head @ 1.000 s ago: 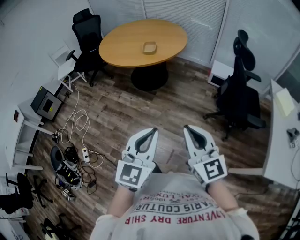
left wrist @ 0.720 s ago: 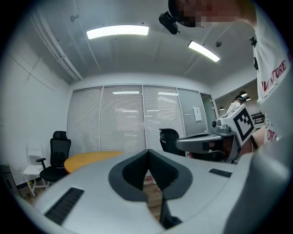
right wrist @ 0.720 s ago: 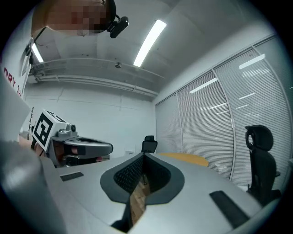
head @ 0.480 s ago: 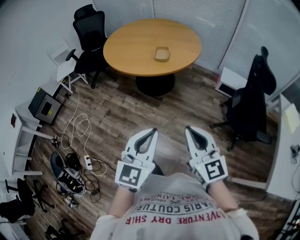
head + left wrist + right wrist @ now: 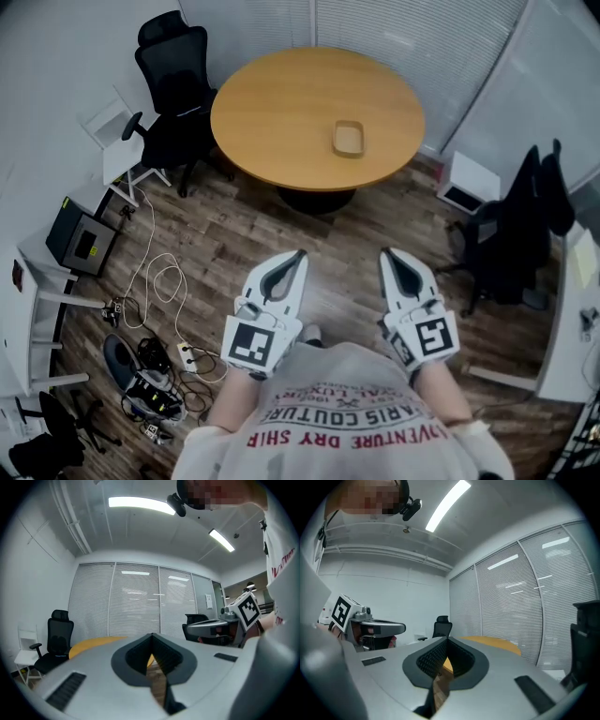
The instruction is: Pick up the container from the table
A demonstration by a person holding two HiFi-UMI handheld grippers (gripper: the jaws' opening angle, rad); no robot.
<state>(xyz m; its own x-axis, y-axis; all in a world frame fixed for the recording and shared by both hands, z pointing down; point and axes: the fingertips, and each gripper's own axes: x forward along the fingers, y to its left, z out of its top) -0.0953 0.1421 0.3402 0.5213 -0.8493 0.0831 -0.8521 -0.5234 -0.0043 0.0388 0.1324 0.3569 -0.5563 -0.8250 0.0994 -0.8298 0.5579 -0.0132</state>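
Note:
A small tan container [image 5: 349,138] rests on the right half of a round wooden table [image 5: 272,112], far ahead of both grippers. My left gripper [image 5: 299,254] and right gripper [image 5: 386,252] are held side by side at chest height over the wood floor, both pointing level toward the table. Each is shut with nothing between its fingers. In the left gripper view the closed left gripper [image 5: 151,635] fills the foreground, with the table [image 5: 93,644] edge behind it and the right gripper's body at the right. The right gripper view shows the shut right gripper [image 5: 446,640] and the table [image 5: 497,644] beyond; the container is hidden there.
A black office chair [image 5: 173,75] stands left of the table and another [image 5: 520,234] to the right. A white cabinet [image 5: 472,183] sits by the blinds. Cables and a power strip [image 5: 164,291] litter the floor at the left. A white desk [image 5: 567,319] lines the right side.
The table and container have grown nearer, with the container drifting right and down in the head view. Both grippers stay shut and side by side in front of the person.

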